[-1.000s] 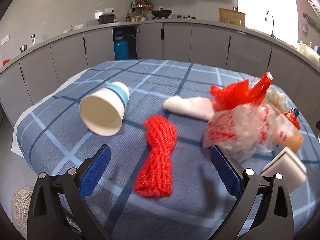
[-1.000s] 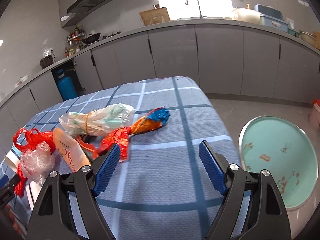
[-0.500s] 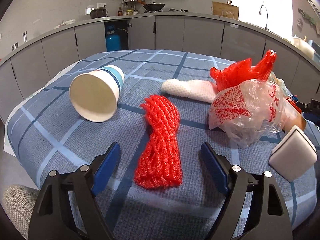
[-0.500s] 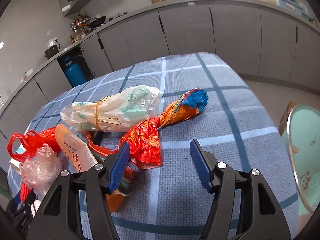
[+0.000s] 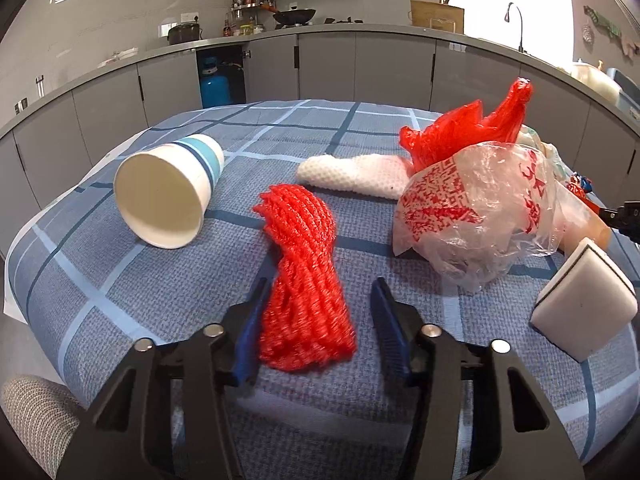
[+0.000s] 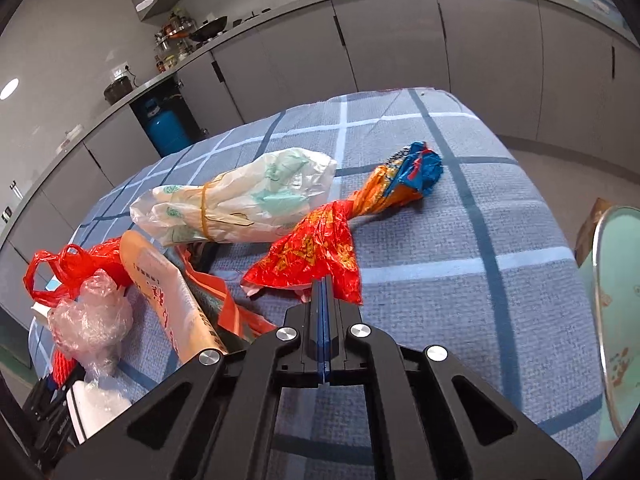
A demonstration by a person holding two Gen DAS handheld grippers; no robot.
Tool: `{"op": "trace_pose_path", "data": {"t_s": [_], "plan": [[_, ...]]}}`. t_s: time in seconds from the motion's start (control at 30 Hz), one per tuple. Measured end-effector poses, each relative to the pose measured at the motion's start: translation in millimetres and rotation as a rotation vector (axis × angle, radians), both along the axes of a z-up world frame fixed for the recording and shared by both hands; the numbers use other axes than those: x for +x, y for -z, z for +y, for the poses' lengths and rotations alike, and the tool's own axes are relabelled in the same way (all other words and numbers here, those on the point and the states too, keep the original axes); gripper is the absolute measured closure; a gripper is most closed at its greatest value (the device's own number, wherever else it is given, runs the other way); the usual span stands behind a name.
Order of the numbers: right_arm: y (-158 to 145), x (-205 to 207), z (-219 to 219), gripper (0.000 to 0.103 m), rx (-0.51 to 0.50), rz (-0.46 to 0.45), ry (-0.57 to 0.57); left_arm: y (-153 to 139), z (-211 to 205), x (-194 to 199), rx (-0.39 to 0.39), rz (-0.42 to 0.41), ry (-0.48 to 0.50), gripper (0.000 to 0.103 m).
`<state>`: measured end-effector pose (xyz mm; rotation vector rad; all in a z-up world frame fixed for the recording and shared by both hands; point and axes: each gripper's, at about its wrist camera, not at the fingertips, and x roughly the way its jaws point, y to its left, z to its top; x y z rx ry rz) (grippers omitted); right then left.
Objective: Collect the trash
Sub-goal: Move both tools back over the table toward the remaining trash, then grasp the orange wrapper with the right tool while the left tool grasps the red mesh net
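Kitchen desk (image 5: 160,292), checked cloth | paper cup (image 5: 168,190) tipped, empty | left fingers (image 5: 256,320) spread around red foam net (image 5: 306,284) | right fingers (image 6: 318,312) pinching red snack wrapper (image 6: 316,248)

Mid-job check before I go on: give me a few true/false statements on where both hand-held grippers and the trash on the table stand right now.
1. The right hand-held gripper is shut on the edge of the red and orange wrapper. True.
2. The left hand-held gripper is fully shut on the red foam net. False: its fingers stand apart on either side of the net's near end, with a gap showing at the right finger.
3. The paper cup stands upright. False: it lies on its side, its mouth toward the camera.
4. The white foam block rests on the checked tablecloth. True.
5. The white bag with a rubber band lies on the floor. False: it lies on the table.
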<state>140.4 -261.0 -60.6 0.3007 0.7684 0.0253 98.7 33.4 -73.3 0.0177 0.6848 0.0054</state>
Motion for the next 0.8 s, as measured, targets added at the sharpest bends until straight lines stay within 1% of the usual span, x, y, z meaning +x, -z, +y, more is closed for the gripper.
{"op": "trace_pose_path", "data": {"t_s": [0.1,0.2,0.27,0.3,0.33,0.37,0.4,0.43,0.47,0.53,0.7,0.8], "plan": [[1,-9,-15,0.102,-0.002,0.008,0.029,0,-5,0,0.011,-0.001,0.001,0.06],[4,-17,-33,0.102,0.019,0.018,0.071,-1,-6,0,-0.002,0.004,-0.005,0.061],[3,-27,-44,0.101,0.037,0.005,0.088,-1,-6,0,-0.003,0.004,-0.007,0.061],[1,-30,-47,0.095,0.045,-0.003,0.091,-1,-5,0,-0.005,0.004,-0.007,0.061],[-1,-34,-50,0.085,0.057,-0.016,0.099,-2,-4,1,-0.008,0.003,-0.009,0.061],[-2,-36,-51,0.059,0.067,-0.024,0.099,-2,-4,1,-0.009,0.002,-0.012,0.058],[-4,-40,-51,0.052,0.083,-0.044,0.104,-3,-4,0,-0.006,0.004,-0.016,0.054],[-6,-39,-51,0.052,0.093,-0.048,0.104,-3,-4,1,-0.004,0.004,-0.016,0.044],[-7,-36,-49,0.052,0.102,-0.046,0.094,-4,-3,0,-0.002,-0.006,-0.023,0.038],[-10,-27,-41,0.052,0.099,-0.044,0.081,-5,-1,0,-0.004,-0.012,-0.023,0.038],[-12,5,-13,0.052,0.07,-0.021,0.039,-3,0,5,-0.009,0.004,-0.01,0.04],[-7,24,0,0.05,0.062,0.008,0.005,-2,1,5,-0.009,0.002,-0.002,0.041]]}}
